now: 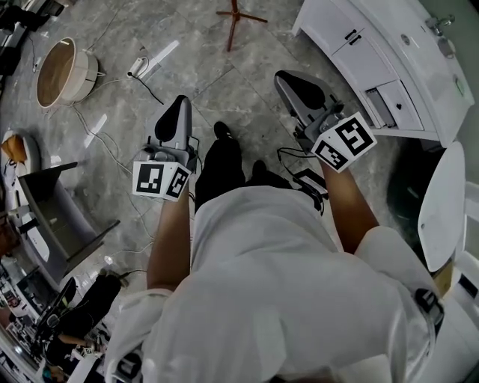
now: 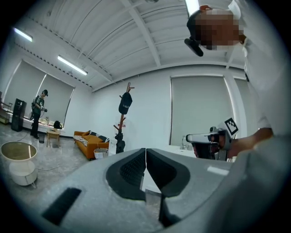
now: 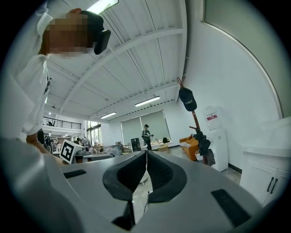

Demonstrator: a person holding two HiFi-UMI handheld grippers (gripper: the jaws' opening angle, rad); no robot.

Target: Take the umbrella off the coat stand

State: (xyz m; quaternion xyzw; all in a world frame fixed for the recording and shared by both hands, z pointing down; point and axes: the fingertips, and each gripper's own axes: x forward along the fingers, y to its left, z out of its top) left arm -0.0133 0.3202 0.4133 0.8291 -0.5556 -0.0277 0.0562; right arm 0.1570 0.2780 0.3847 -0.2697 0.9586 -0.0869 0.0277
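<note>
A wooden coat stand rises some way ahead by the white wall, with a dark cap on top and a dark folded umbrella hanging low on it. The right gripper view shows the same stand, cap and umbrella off to the right. Only the stand's feet reach into the head view's top edge. My left gripper and right gripper are held level in front of the person, both shut and empty, well short of the stand.
A white cabinet runs along the right. A round tub and cables lie on the grey floor at left. An orange sofa stands left of the stand, a water dispenser right of it. A person stands far off.
</note>
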